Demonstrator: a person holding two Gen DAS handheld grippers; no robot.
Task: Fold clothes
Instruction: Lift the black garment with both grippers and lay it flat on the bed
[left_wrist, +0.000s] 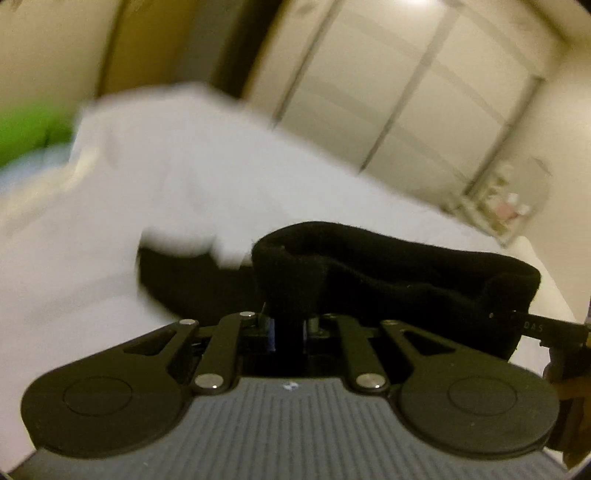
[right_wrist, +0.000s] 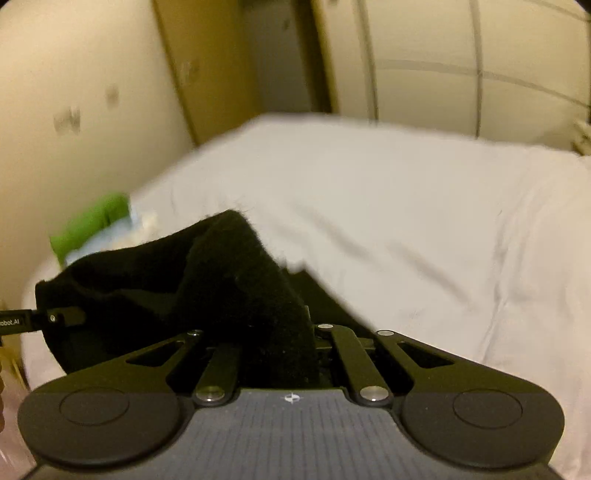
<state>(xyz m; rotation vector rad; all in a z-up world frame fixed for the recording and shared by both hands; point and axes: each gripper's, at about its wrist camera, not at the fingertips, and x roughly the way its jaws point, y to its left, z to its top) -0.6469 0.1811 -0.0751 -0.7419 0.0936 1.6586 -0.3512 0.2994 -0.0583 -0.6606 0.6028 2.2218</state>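
Both grippers lifted over a bed with a white sheet (right_wrist: 406, 206). One black fleecy garment (left_wrist: 388, 266) spans between them, clear of the sheet. Left gripper (left_wrist: 290, 321): jaws drawn narrow, pinching one end of the cloth. Right gripper (right_wrist: 280, 332): jaws closed tight on the other end. Green and pale blue items (right_wrist: 96, 221) lie at the bed's far left edge, blurred.

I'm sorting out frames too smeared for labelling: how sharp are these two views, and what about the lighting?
Left wrist view: the white sheet and wardrobe doors are streaked by motion blur, while the black garment in the left gripper stays fairly crisp. Right wrist view: milder blur, the green item smeared, the right gripper sharp. Both: dim yellowish light, fisheye bending.
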